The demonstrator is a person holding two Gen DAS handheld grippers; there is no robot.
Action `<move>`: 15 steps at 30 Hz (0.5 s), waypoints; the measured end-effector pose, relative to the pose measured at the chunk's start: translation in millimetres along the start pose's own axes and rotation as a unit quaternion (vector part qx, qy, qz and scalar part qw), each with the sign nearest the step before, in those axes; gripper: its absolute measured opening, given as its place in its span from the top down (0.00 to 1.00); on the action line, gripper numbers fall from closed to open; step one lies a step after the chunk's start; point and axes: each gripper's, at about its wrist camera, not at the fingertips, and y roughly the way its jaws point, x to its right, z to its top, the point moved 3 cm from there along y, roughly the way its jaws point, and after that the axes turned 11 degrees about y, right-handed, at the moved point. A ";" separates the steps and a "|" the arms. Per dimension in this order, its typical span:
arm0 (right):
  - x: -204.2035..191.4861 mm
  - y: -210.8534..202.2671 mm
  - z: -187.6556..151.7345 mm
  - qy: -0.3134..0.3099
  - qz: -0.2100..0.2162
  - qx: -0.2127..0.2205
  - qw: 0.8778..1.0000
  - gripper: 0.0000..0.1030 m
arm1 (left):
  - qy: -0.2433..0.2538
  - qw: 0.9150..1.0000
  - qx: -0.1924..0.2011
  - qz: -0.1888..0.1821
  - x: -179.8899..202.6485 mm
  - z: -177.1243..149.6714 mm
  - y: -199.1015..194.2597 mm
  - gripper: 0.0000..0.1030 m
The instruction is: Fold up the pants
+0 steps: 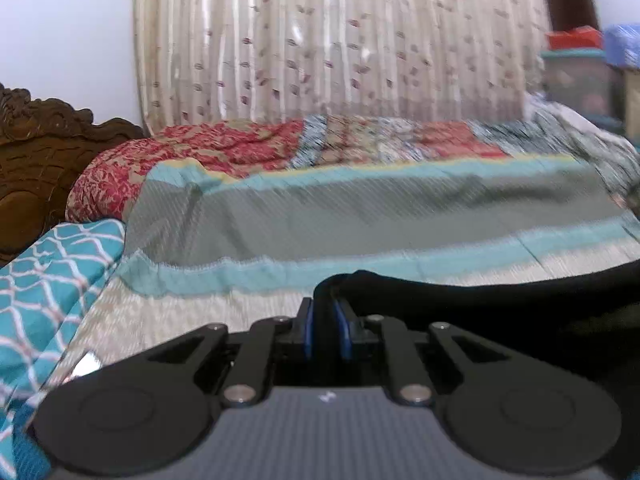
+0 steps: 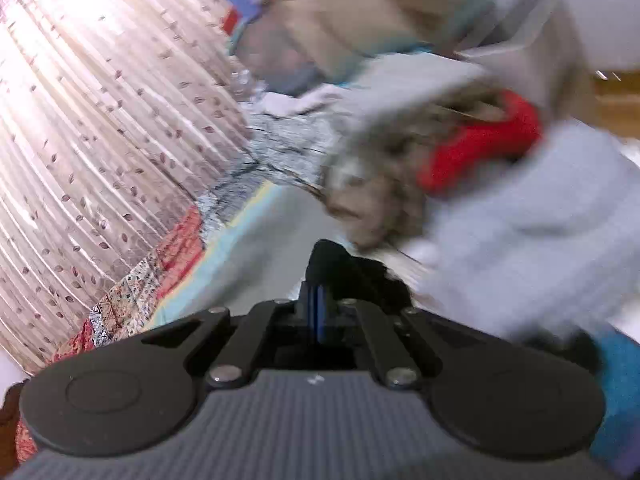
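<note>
L gripper (image 1: 323,316): jaws nearly closed, blue pads pinching a fold of the black pants (image 1: 500,304). From the pinch the fabric runs off to the R side of the L wrist view as 1 dark band, lifted off the bed (image 1: 280,308), sagging a bit mid-span. The R end goes out of frame.

R gripper (image 2: 319,300): jaws fully closed, pads together w/ a bunched bit of the same black pants (image 2: 360,276) sticking out above and to the R of the tips. So 2 grips, 1 garment, held up over the near edge of the bed.

R wrist view is heavily blurred and tilted; detail is poor there.

Bed surface: cream/teal striped bedsheet (image 1: 360,220), wrinkled. Along the far edge lies a red/patchwork quilt (image 1: 224,148), bunched at the far L corner. Teal lattice-print cloth (image 1: 48,280) sits at the near L edge, just beside the L gripper body, apart from the pants. Carved wood headboard (image 1: 36,152) at the L end.

Behind the bed: cream leaf-print curtain (image 1: 320,40), in both views. Far R in the L view: stacked containers (image 1: 580,72), blurred.

R view, R side: grey-white cloth pile (image 2: 540,220) w/ a red item (image 2: 480,148) on it, near the R gripper. Too smeared to ID, can't tell if touching the pants.
</note>
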 end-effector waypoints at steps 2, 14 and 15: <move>45.7 -21.3 -11.1 0.031 -0.028 -0.007 0.999 0.96 | 0.018 0.999 -0.019 -0.018 15.3 -25.9 -20.3 0.88; 146.1 -72.9 -39.4 0.144 -0.108 0.023 0.983 0.49 | 0.003 0.990 -0.130 -0.063 16.1 -113.8 -63.8 0.57; 135.2 -75.5 -39.1 0.129 -0.097 0.024 0.987 0.49 | -0.030 0.990 -0.128 -0.056 0.5 -112.3 -65.5 0.49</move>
